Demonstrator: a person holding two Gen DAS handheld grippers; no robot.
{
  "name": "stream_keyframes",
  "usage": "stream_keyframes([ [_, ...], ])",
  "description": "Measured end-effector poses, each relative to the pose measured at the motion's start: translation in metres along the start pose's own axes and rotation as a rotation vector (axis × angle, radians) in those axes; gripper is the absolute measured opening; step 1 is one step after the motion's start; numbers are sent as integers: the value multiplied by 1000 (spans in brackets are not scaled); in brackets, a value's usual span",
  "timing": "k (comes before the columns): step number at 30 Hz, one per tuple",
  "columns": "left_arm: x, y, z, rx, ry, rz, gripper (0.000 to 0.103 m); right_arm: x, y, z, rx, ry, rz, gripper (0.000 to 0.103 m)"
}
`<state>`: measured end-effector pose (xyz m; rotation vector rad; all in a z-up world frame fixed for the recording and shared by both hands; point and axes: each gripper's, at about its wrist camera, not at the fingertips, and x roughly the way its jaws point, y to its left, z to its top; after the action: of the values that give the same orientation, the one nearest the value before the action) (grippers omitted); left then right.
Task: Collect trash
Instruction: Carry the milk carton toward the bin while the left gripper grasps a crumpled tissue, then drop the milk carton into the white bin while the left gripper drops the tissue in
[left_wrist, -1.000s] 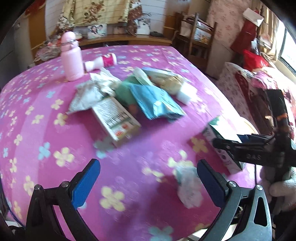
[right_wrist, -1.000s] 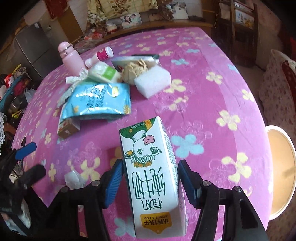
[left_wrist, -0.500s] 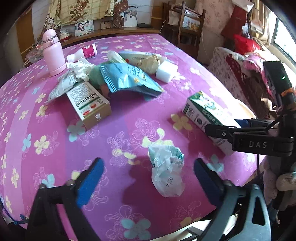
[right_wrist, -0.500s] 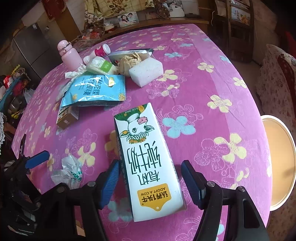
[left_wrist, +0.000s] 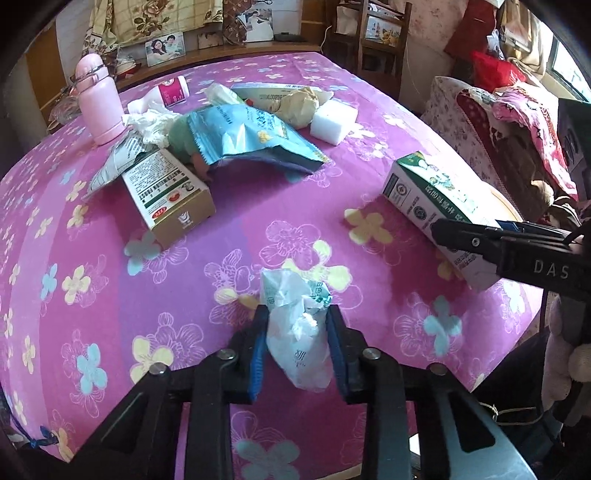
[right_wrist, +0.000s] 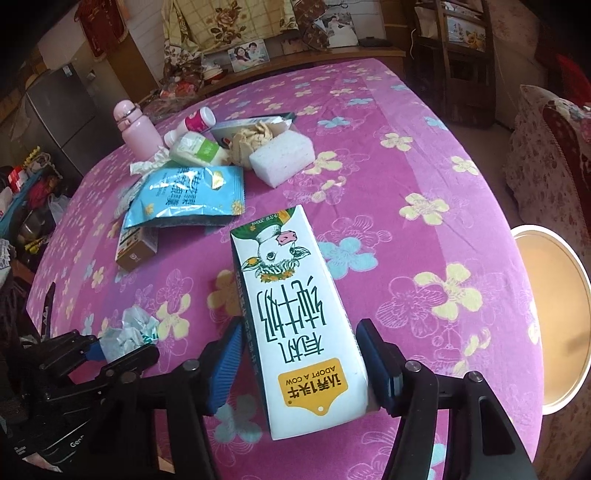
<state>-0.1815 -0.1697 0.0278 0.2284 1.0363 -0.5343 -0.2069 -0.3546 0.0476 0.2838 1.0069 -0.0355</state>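
- Wrapper (left_wrist: 295, 332): crumpled, light, soft; lies at the worktop (left_wrist: 258, 236) near edge, between the left gripper (left_wrist: 297, 350) jaws, which are closing on its sides.
- Carton (right_wrist: 299, 314): stiff, likely light if empty; lies flat, right gripper (right_wrist: 299, 365) jaws closing astride its lower end, right pad touching.
- Judgement: take the wrapper mid-bulk; the carton across its narrow faces.

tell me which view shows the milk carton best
The right wrist view: the milk carton lies lengthwise between that gripper's jaws, printed top face fully visible. The left wrist view shows it side-on, its near end behind the other gripper.
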Motion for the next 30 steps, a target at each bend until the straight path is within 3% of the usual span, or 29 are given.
stream_keyframes([
  [11,-11,-40,33,49,-36,-84,28,-43,-71,2,127,-99,-65,64],
  [22,3,-126,77,148,-48,-203,28,-81,-172,-19,291,-140,-193,64],
  [30,34,-200,107,179,0,-310,28,-77,-247,-36,430,-106,-272,64],
])
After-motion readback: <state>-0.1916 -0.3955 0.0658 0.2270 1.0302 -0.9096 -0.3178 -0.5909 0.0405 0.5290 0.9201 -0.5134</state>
